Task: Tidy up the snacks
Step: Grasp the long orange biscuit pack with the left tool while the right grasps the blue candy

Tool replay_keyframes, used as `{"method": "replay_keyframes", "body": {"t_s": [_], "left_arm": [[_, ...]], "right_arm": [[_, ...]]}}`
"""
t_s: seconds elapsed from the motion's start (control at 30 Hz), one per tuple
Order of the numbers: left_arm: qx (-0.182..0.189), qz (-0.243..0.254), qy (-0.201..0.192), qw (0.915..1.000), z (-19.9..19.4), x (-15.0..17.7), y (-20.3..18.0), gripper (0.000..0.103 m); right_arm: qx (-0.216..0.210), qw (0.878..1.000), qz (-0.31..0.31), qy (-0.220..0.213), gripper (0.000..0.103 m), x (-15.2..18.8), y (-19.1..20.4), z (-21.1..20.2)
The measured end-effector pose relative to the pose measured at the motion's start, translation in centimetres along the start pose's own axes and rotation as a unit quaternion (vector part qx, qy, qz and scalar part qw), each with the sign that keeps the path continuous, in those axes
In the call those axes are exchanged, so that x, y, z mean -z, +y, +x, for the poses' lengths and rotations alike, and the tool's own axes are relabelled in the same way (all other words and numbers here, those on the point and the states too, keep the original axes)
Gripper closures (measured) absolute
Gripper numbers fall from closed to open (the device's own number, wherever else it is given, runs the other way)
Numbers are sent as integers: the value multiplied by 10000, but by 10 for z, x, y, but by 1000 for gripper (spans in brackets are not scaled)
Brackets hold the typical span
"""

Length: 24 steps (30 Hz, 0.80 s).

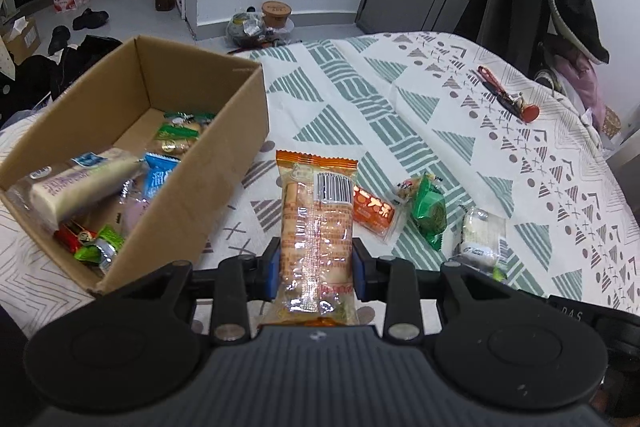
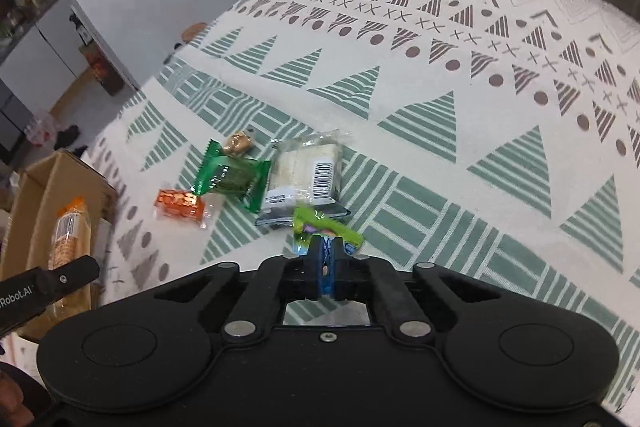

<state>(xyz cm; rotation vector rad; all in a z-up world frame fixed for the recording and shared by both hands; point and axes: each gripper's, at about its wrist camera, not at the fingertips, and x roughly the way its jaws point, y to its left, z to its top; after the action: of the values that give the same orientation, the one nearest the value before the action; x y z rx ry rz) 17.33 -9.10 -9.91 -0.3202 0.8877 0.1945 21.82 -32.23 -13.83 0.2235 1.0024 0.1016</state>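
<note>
Biscuit pack [image 1: 316, 227] in left claw [image 1: 316, 263], green packet [image 2: 324, 227] in right claw [image 2: 326, 259]

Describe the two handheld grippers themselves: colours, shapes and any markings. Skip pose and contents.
Both are matte black. The left gripper has blue finger pads, crossed linkage bars with silver pivot pins, two round discs flanking a ribbed grey centre plate, and faint lettering at its right edge. The right gripper matches: blue pads, silver pins, two discs, a central screw. White "Robot.AI" lettering marks the left gripper's side in the right wrist view.

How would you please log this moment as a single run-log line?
left gripper: shut on orange biscuit pack | right gripper: shut on lime-green packet | cardboard box: partly filled
</note>
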Motion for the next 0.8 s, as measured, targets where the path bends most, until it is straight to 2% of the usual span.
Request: {"method": "replay_keyframes", "body": {"t_s": [0.27,0.37,0.43,0.47,0.5,0.57,0.67,0.8], "left_arm": [[33,-40,-186,9998,-21,-3,1,70],[26,-87,-223,9997,-25,-4,4,70],[40,-120,-228,9997,-26,-5,7,70],[45,-135,-225,9996,-26,-6,9,70],[53,-141,-221,9996,-26,-6,11,70],[57,-141,-218,9996,-25,-7,13,70],[28,-85,-245,9997,-23,-9,15,70],[15,-105,-237,9997,-19,-13,20,70]], "right_arm": [[-720,9928,941,-191,103,4,-31,-26],[-680,9917,1063,-256,103,2,-36,-30],[-728,9904,1169,-137,96,-1,-37,-25],[-765,9904,1145,-100,90,-2,-35,-22],[-749,9914,1073,-71,71,-2,-32,-19],[-595,9941,901,-67,56,-2,-24,-13],[-542,9962,678,69,55,-2,-13,-3],[-320,9991,252,97,43,1,3,5]]}}
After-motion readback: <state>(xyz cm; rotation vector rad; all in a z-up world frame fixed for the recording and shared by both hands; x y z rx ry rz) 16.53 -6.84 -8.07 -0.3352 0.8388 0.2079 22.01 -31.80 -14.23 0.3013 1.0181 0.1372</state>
